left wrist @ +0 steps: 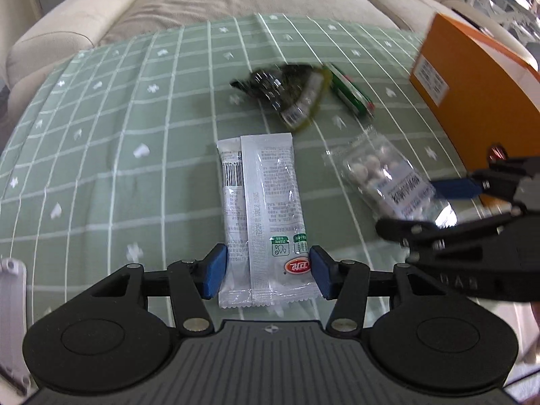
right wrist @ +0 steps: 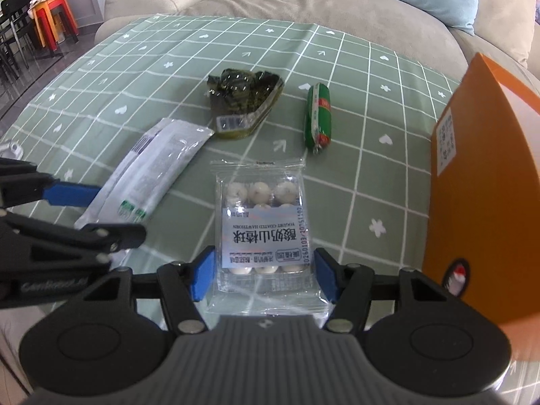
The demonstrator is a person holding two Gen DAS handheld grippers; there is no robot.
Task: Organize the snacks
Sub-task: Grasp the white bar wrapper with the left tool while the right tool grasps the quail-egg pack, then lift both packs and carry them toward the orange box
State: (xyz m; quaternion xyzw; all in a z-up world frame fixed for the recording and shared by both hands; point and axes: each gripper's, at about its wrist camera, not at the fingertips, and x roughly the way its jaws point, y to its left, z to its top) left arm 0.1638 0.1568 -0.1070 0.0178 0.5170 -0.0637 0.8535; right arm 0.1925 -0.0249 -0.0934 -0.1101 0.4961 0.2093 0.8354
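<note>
My left gripper (left wrist: pixel 266 270) is shut on the near end of a long white snack packet (left wrist: pixel 263 202), with a blue pad pressing on each side. In the right wrist view that packet (right wrist: pixel 152 165) slants off the left gripper (right wrist: pixel 101 212). My right gripper (right wrist: pixel 265 273) is shut on a clear pack of yogurt-coated hawthorn balls (right wrist: pixel 263 222). The left wrist view shows this pack (left wrist: pixel 378 175) blurred, held by the right gripper (left wrist: pixel 428 207). A dark green crinkled pack (right wrist: pixel 243 101) and a green sausage stick (right wrist: pixel 318 118) lie farther back on the cloth.
A green checked tablecloth (right wrist: pixel 371 77) covers the surface. A tall orange box (right wrist: pixel 479 185) stands at the right edge, close to the right gripper. A beige sofa (right wrist: pixel 303 3) with cushions runs behind. A white plastic piece (left wrist: pixel 11 287) lies at the left.
</note>
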